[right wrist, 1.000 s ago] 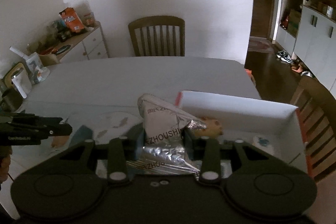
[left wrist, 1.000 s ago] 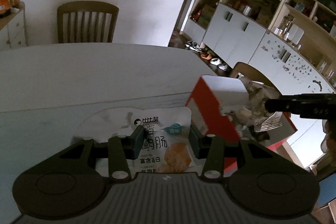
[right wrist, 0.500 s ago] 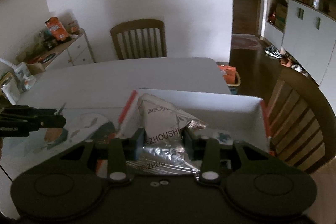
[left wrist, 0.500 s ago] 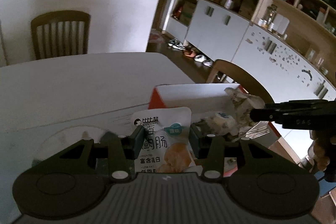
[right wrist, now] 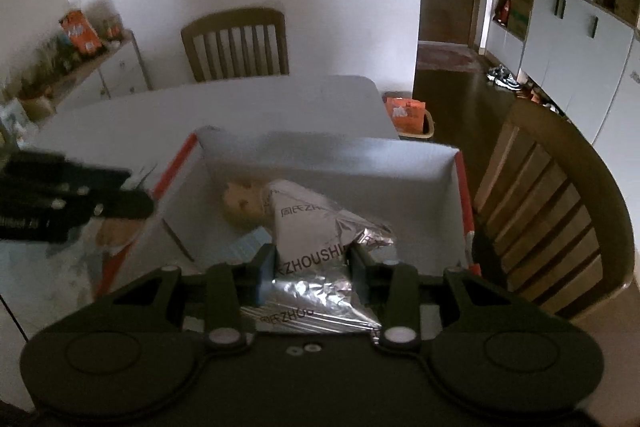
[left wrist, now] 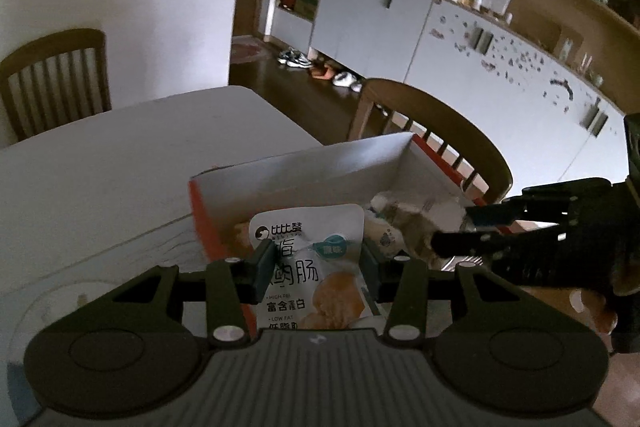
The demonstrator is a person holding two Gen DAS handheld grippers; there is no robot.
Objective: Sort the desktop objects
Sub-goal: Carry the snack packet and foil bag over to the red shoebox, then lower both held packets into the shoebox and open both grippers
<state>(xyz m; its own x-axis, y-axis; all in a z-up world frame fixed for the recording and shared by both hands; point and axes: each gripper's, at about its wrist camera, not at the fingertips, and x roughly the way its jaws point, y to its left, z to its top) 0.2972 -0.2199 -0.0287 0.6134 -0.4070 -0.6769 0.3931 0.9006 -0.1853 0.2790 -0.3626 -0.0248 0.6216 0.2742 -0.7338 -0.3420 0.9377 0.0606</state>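
My left gripper (left wrist: 316,267) is shut on a white snack pouch (left wrist: 316,267) with Chinese print, held over the near left corner of a white box with red sides (left wrist: 304,171). My right gripper (right wrist: 310,263) is shut on a silver foil bag (right wrist: 320,227) marked ZHOUSHI, held over the same box (right wrist: 328,155). A brown round snack (right wrist: 242,203) lies inside the box. The right gripper (left wrist: 472,231) with the foil bag shows at the right of the left wrist view. The left gripper (right wrist: 132,195) shows at the left of the right wrist view.
The box stands near the right edge of a white table (right wrist: 240,103). A wooden chair (right wrist: 552,211) is close to the box on the right, another (right wrist: 236,43) at the far side. A sideboard (right wrist: 100,67) with packets stands far left. Cabinets (left wrist: 440,23) line the right wall.
Both grippers have moved to the right and forward with their packets, from over the table beside the box to over the box's opening. The box interior now shows more fully.
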